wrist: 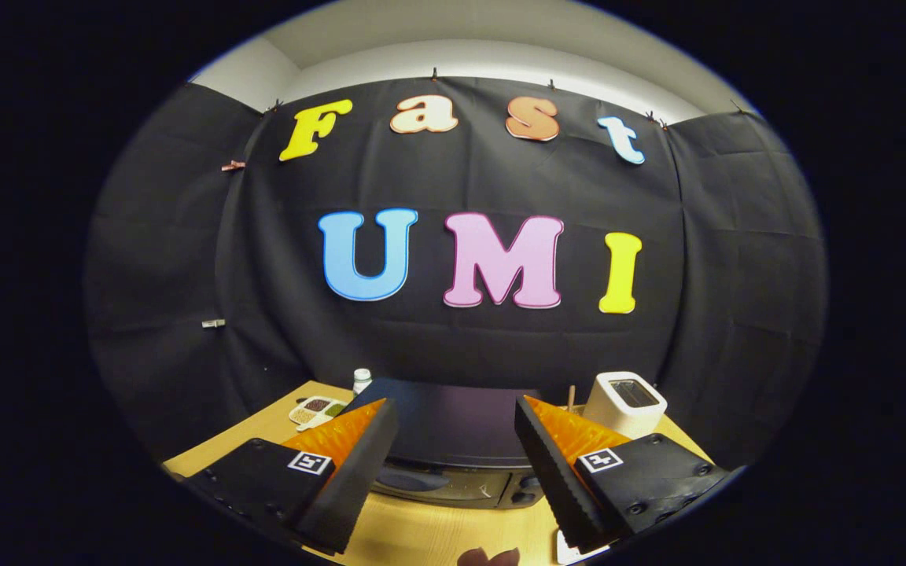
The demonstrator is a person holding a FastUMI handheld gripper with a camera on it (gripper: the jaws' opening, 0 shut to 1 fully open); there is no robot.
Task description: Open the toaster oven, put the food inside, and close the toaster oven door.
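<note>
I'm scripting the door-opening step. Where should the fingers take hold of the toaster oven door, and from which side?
Take the toaster oven door's top edge from the front: its front faces the open fingers. The gripper holds nothing; the handle isn't clearly visible.

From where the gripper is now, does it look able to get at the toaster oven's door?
Probably yes. The gripper is open, and the toaster oven sits just ahead between its fingers with nothing between them. The door looks shut; its handle is hard to make out from this height.

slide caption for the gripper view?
Open gripper held above the table, fingers flanking the closed toaster oven ahead.
</note>
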